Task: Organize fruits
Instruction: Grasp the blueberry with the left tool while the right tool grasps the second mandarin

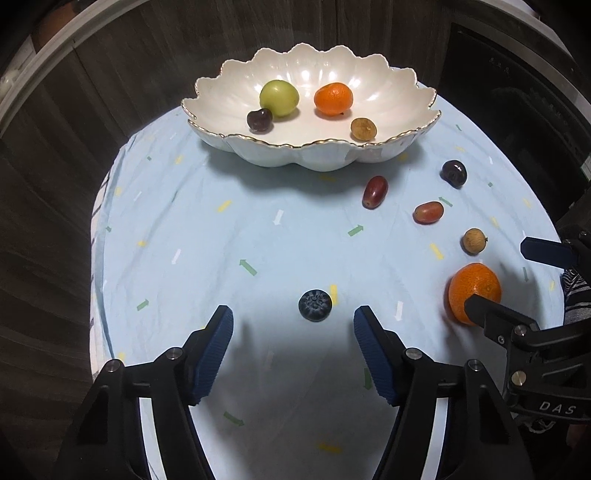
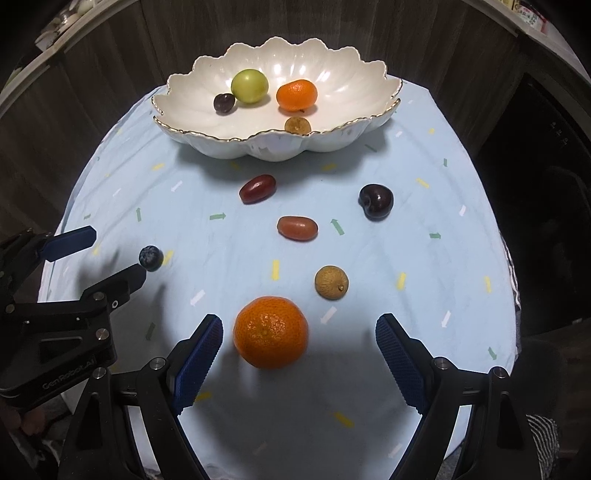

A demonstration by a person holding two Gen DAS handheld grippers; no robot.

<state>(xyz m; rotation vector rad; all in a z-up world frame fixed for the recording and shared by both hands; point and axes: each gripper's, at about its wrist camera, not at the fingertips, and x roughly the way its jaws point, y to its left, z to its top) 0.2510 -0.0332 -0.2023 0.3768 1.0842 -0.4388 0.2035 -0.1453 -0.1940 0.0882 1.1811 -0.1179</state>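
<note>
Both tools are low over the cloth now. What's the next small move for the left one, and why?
Probably ease the left tool a little further forward and down so its pads bracket the blueberry, then close. The berry lies loose on the cloth just ahead of the open fingertips, roughly centred but not yet between them. The right tool similarly stands open around the orange.

We see a round table [image 1: 221, 258] draped in a pale blue cloth [image 2: 406, 258] scattered with small green, yellow and white arrows, a dark wood-grain panelled wall [image 1: 147, 55] behind it, and a cluttered shelf [image 2: 66, 18] high up.
</note>
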